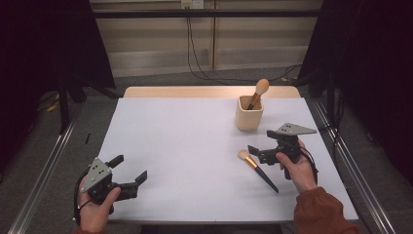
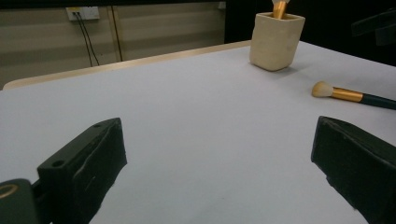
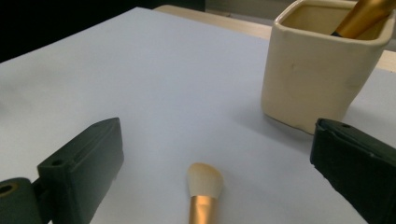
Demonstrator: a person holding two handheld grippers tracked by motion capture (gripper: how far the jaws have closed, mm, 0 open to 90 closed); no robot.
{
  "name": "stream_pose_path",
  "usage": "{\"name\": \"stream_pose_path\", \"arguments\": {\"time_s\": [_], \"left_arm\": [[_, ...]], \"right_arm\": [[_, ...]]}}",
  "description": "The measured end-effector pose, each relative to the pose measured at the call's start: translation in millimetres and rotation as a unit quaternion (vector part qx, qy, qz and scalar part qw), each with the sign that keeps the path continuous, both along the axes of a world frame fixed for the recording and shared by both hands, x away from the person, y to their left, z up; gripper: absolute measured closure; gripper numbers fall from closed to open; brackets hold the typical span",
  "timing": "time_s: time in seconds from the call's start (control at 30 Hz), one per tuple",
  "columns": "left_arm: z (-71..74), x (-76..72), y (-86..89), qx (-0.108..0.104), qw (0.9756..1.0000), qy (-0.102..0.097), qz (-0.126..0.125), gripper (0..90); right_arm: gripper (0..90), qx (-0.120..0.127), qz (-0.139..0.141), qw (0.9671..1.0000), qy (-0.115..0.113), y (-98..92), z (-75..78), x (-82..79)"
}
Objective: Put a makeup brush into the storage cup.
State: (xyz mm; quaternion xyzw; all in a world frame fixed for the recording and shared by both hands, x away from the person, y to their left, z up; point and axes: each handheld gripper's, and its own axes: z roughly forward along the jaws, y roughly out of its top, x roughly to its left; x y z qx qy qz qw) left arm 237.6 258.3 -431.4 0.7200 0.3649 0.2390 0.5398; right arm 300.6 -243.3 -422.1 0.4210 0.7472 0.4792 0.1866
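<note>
One brush [image 1: 257, 168] with a dark handle and a soft pale tip lies flat on the white worktop [image 1: 185, 156], just in front of the tan cup [image 1: 249, 113] that has another brush [image 1: 258, 92] standing in it. The right gripper [image 1: 259, 144] is right next to the lying brush, with its jaws wide apart and nothing in them. The left gripper [image 1: 130, 168] is far away near the front left edge, wide open too and holding nothing.

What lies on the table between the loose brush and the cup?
Nothing: the stretch of white table between the loose brush and the cup is bare. The high view and the right gripper view both show this.
</note>
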Motion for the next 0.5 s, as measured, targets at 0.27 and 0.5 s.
{"name": "stream_pose_path", "arguments": {"time_s": [0.27, 0.5], "left_arm": [[0.0, 0.2, 1.0, 0.003, 1.0000, 0.001, 0.002, 3.1], [0.1, 0.0, 1.0, 0.004, 1.0000, 0.000, 0.000, 3.1]], "right_arm": [[2.2, -0.055, 0.033, 0.9958, 0.066, 11.0, -1.7, 10.9], [3.5, -0.078, 0.051, 0.9891, 0.114, 16.3, -0.8, 19.3]]}}
